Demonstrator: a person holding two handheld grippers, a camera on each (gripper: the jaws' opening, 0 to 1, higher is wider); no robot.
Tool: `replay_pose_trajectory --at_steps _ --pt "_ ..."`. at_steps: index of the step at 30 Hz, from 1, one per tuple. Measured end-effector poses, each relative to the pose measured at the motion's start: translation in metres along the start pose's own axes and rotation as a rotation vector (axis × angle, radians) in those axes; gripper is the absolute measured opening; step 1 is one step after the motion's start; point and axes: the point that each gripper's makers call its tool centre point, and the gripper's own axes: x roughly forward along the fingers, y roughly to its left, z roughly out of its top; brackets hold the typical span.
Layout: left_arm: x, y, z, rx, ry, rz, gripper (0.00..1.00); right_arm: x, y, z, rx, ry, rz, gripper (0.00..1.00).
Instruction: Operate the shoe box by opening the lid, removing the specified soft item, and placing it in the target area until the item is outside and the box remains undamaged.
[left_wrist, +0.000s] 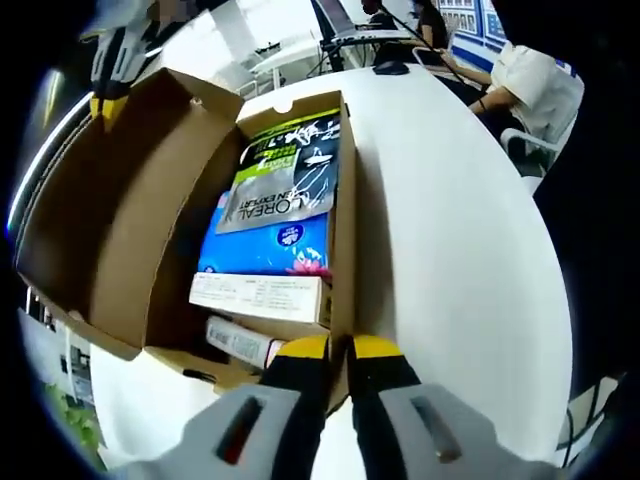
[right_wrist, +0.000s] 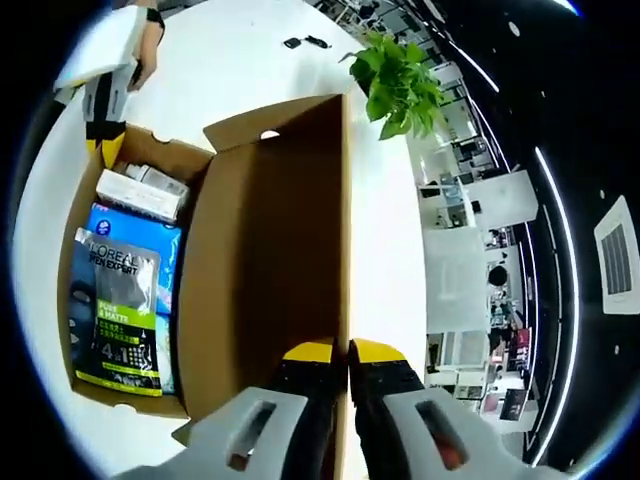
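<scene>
The left gripper (left_wrist: 339, 352) is pinching the brown cardboard shoe box (left_wrist: 345, 230) wall; the right gripper (right_wrist: 342, 355) is pinching its opened lid (right_wrist: 275, 260). A grey-green soft pouch (left_wrist: 285, 175) is lying inside.

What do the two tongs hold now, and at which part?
The right tongs pinch the edge of the opened lid. The left tongs pinch the shoe box at its wall's rim.
</scene>
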Motion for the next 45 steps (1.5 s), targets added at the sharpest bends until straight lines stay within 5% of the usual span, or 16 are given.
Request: replay_pose_trajectory --at_steps 8,9,16,45 --pt "-0.001 -0.003 0.0 0.007 0.002 0.001 0.06 0.014 -0.002 -0.005 0.023 0.006 0.061 0.03" --pt "0.0 -0.003 0.0 -0.001 0.003 0.001 0.06 0.024 -0.003 -0.008 0.034 0.013 0.132 0.03" --pt "-0.001 -0.006 0.0 0.0 0.007 -0.001 0.06 0.037 -0.001 -0.01 0.039 0.018 0.219 0.03" --pt "-0.003 -0.008 0.0 -0.005 0.01 -0.009 0.05 0.081 0.012 -0.021 0.121 0.04 0.403 0.03"
